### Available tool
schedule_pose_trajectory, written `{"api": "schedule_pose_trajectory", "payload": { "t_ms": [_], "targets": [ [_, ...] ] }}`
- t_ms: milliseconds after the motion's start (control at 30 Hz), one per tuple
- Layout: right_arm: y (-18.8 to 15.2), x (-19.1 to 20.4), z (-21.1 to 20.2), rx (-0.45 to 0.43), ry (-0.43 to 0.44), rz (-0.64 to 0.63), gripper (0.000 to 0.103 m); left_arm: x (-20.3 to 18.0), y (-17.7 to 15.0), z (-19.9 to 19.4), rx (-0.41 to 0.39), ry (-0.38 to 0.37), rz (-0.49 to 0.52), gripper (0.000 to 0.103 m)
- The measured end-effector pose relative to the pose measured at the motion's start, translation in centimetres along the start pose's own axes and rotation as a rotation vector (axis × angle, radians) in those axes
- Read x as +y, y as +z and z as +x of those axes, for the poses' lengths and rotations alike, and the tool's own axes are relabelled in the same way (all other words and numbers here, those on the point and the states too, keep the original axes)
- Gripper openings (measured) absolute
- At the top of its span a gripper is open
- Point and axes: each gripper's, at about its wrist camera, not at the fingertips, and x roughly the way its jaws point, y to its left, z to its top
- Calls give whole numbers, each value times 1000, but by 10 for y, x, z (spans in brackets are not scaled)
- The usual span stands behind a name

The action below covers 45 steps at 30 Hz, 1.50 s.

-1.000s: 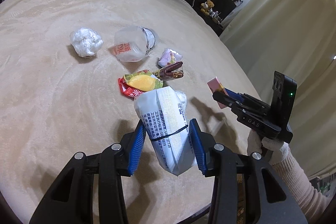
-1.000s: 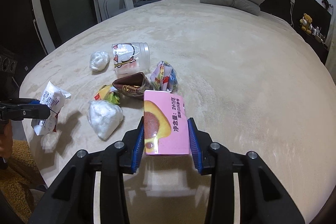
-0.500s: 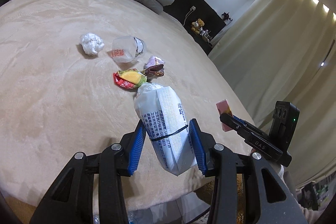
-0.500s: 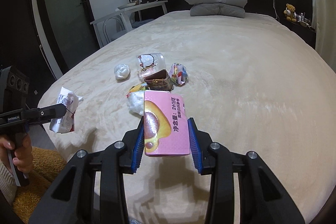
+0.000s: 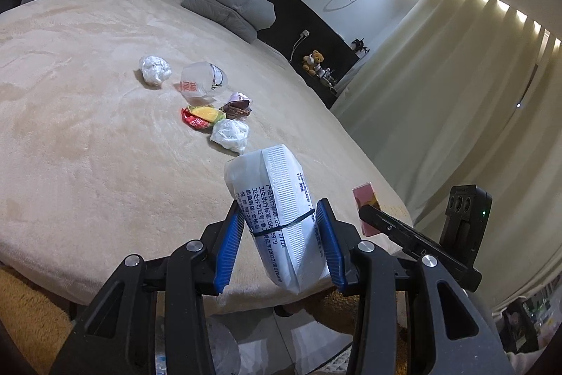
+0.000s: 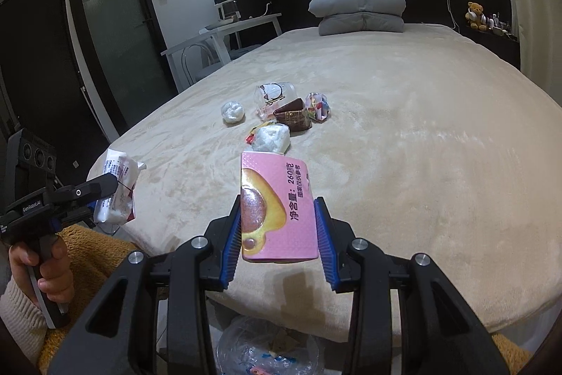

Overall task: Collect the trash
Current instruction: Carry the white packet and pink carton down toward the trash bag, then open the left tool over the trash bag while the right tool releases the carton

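At the foot edge of the bed (image 6: 404, 136), both grippers are now farther back from the trash pile (image 5: 214, 108) than one second ago. The left gripper (image 5: 281, 236) has its fingers clamped on the white wet-wipe pack (image 5: 277, 213); the right gripper (image 6: 279, 229) has its fingers clamped on the pink carton (image 6: 277, 206). Only the right wrist view shows a clear plastic bag (image 6: 267, 350) below the bed edge and a bare hand (image 6: 45, 266) on the left gripper's handle.
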Motion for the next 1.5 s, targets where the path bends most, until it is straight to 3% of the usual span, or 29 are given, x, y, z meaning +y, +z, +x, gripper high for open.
{"api": "schedule_pose_trajectory", "payload": {
  "t_ms": [467,767,1100,1500],
  "targets": [
    [-45,30,-31,43,19,69,39,-30,-50,-18,40,8,38,41],
    [-70,40,-33,144,58,155,39,-28,-75,-25,94,87,20,41],
    [-93,37,-9,322,75,254,39,-8,-94,3,286,149,-75,41],
    [-131,15,38,531,39,356,39,9,-127,55,483,254,-76,42]
  ]
}}
